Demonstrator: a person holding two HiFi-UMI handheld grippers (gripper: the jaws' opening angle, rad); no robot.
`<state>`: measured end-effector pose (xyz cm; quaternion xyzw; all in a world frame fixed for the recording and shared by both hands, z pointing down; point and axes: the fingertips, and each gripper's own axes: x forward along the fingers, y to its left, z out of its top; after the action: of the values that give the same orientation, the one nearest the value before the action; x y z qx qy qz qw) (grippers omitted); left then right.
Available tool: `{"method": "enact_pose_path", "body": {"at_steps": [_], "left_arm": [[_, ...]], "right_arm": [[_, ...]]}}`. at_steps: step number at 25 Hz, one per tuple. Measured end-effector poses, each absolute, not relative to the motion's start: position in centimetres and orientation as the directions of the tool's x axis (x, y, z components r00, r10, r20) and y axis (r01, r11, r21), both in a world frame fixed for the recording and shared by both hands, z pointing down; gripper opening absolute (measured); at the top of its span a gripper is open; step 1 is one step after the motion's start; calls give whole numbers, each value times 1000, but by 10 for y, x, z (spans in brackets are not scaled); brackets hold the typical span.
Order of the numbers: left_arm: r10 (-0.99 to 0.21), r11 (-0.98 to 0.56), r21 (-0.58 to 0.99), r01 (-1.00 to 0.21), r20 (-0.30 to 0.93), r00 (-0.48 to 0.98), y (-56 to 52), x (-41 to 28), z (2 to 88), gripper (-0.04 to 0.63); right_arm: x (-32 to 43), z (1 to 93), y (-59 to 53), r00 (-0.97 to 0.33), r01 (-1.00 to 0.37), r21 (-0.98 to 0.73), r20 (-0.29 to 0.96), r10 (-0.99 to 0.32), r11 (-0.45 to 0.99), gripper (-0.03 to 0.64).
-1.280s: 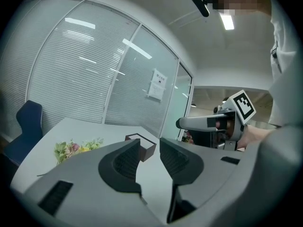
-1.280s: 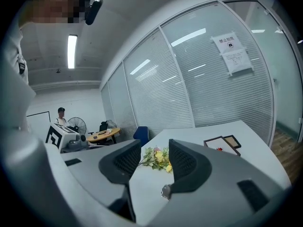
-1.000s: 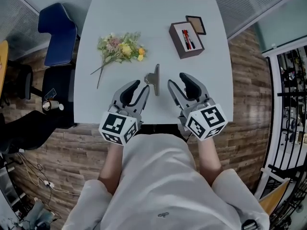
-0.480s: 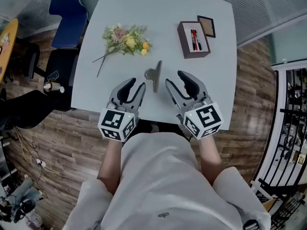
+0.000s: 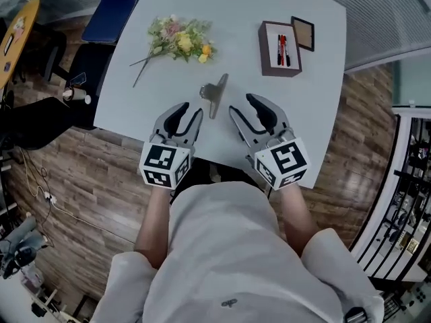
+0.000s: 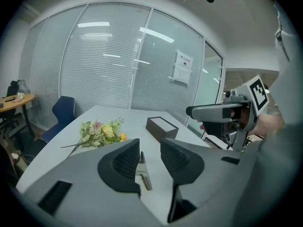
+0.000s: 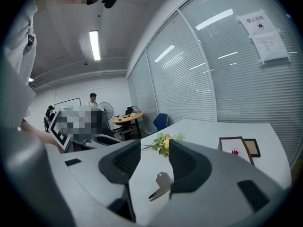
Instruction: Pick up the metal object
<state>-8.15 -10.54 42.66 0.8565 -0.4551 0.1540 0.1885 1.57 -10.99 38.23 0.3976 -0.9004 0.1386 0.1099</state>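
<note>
Looking down from the head view, we see the white table [image 5: 135, 93] with the metal object [image 5: 214, 94] lying flat near its front edge, between the two grippers and just ahead of them, touched by neither. Only this view shows how the left gripper [image 5: 189, 110] and the right gripper [image 5: 241, 105] flank it, and the wooden floor [image 5: 94, 177] around the table.

The left gripper view adds what the top-down look cannot. Its jaws stand wide apart, having just been opening, and clasp nothing. The metal object shows through the gap, on the table beyond the tips and partly hidden by the left-hand jaw. The right gripper appears side-on at this view's right edge.

In the right gripper view that claw is released too, with its jaws parted. The metal object lies beyond the gap, partly overlapped by the right-hand jaw.

Farther back on the table are a bouquet of flowers [image 5: 178, 39], a brown box [image 5: 277, 40] holding markers [image 5: 283, 46], and a small picture frame [image 5: 304, 32] just beside the box, all well apart from the metal object. A blue chair [image 5: 108, 5] stands off the far left corner. Only the right gripper view shows a standing person [image 7: 93, 98], a fan [image 7: 108, 110] and a round wooden table [image 7: 125, 118] across the room.
</note>
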Motion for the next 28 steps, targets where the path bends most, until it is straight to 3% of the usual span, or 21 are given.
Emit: {"method": "enact_pose_path", "body": {"at_steps": [28], "left_arm": [[-683, -444, 226, -867, 540, 491, -133, -57, 523, 132]], "right_arm": [[25, 417, -106, -701, -695, -161, 366, -612, 700, 173]]}}
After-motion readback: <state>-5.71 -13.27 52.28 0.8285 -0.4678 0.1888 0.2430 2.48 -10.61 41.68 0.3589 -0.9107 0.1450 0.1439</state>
